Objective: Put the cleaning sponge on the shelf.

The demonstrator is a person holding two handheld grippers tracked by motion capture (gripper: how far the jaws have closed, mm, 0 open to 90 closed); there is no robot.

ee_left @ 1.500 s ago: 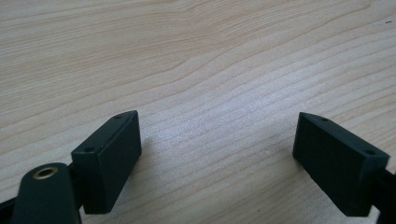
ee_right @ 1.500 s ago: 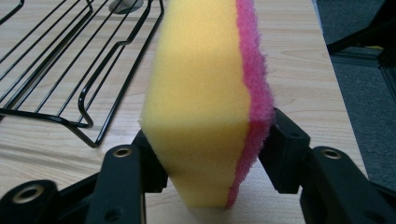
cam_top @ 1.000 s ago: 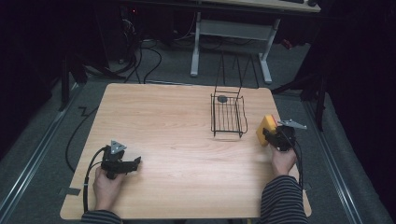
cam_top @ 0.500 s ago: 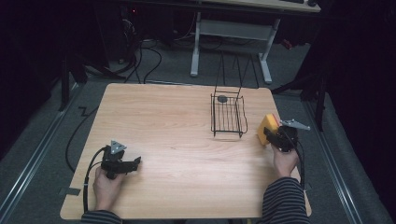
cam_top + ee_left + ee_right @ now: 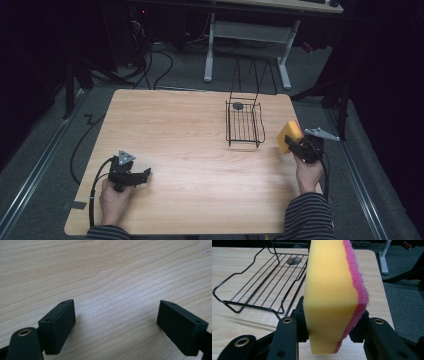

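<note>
Gripping a yellow sponge [image 5: 332,297] with a pink scrub side, right gripper [image 5: 300,148] at the table's [image 5: 200,150] right edge; jaws pinching it on both flat faces, sponge upright and lifted off the wood. Resting low near the front left corner, left gripper [image 5: 131,176]; jaws spread wide over bare wood. Farther back, just left of the sponge: black wire rack [image 5: 244,124], a dark round disc [image 5: 238,105] at its far end.
</note>
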